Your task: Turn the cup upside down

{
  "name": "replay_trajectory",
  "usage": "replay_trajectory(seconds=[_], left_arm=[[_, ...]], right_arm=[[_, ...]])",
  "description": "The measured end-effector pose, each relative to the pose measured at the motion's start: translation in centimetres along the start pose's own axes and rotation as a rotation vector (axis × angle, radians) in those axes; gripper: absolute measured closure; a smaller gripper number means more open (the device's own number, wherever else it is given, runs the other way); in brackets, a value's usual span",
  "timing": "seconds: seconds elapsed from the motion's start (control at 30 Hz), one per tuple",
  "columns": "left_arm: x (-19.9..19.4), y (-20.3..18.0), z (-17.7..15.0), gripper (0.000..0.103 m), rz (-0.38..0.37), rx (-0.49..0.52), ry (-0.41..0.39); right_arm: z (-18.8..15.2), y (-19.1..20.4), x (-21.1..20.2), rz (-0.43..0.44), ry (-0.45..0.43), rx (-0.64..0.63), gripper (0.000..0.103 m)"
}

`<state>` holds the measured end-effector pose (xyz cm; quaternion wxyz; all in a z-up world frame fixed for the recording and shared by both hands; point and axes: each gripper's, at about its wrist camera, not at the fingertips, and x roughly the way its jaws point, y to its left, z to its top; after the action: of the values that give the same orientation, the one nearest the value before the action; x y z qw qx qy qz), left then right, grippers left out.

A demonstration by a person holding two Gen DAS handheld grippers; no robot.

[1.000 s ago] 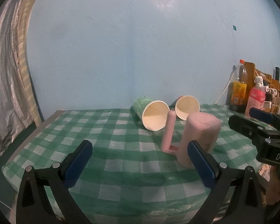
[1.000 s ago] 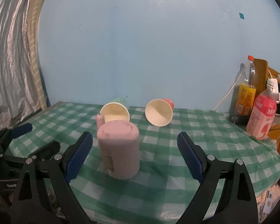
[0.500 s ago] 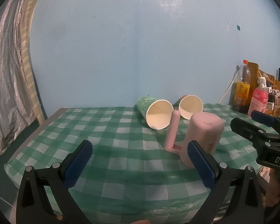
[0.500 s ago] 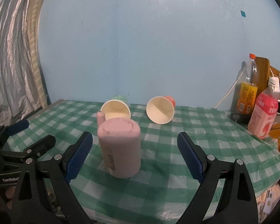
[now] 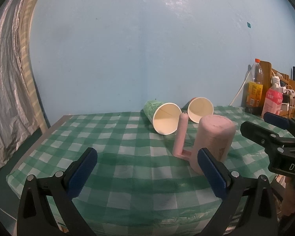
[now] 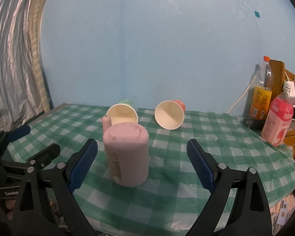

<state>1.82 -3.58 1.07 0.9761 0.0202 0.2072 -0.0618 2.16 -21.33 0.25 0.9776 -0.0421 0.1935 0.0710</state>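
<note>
**Both tools open; pink cup standing inverted on the surface**

Left tool (image 5: 147, 171) hovers low over the near part of the surface (image 5: 112, 137) with its blue pads spread wide and nothing between them. Right tool (image 6: 141, 165) is likewise spread wide and empty. Neither pad touches the pink cup (image 6: 126, 153).

The pink cup stands mouth-down on the green checked cloth, its closed base facing up and its handle (image 5: 180, 135) to the left in the left wrist view. In the right wrist view it sits between the two pads, nearer the left one, but farther out than the pad tips. In the left wrist view it stands just behind the right-hand pad.

Two paper cups lie on their sides behind it, mouths toward the cameras: a green paper cup (image 5: 163, 118) and a red paper cup (image 6: 170, 114).

Compared with one second ago, the pink cup has kept its position and orientation, and both tools remain at the same opening. The framing has shifted slightly.

Two bottles (image 6: 277, 122) stand at the far right edge.
</note>
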Motion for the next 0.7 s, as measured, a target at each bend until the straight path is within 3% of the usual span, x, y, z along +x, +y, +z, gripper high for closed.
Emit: replay_trajectory(seconds=[0.7], left_arm=[[0.32,-0.19,-0.23,0.000,-0.003,0.014,0.020]], right_arm=[[-0.06,0.14,0.04,0.005,0.007,-0.006,0.012]])
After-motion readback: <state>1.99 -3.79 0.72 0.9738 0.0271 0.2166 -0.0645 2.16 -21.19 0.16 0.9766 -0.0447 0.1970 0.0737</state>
